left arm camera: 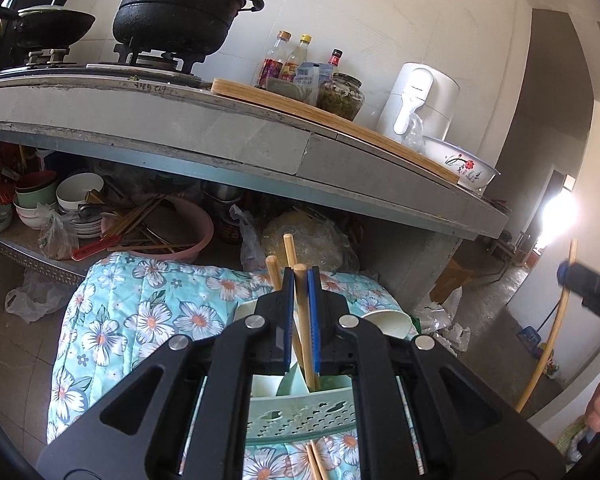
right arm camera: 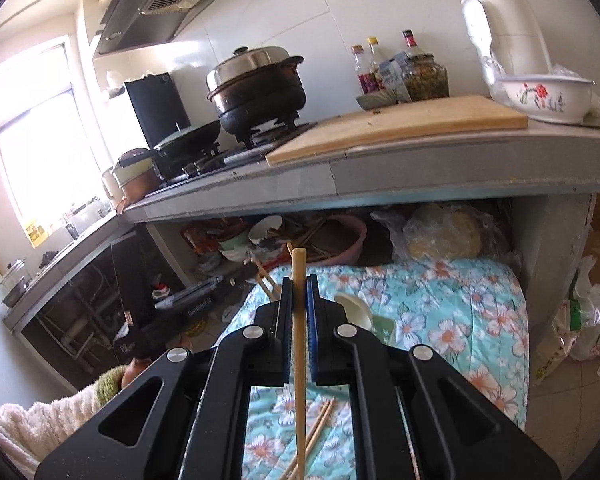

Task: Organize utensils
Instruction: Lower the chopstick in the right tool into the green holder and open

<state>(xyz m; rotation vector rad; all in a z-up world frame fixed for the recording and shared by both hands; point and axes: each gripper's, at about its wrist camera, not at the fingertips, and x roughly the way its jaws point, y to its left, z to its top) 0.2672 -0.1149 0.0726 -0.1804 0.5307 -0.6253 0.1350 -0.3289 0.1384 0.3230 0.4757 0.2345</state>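
Chopsticks, holder and quilt around the two claws

Below the left gripper, the utensil holder stands on the quilt, chopsticks upright inside; loose chopsticks lie on the quilt beneath the right gripper; the counter stands beyond.

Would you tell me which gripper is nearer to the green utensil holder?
Left. The left gripper sits directly over the green utensil holder, chopstick reaching in; the right gripper hangs off to its side.

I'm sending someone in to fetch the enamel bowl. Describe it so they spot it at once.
Follow the grey counter to the end away from the stove. The enamel bowl sits beside the wooden cutting board, in front of the white kettle. It is the only white dish with red flowers painted on it.
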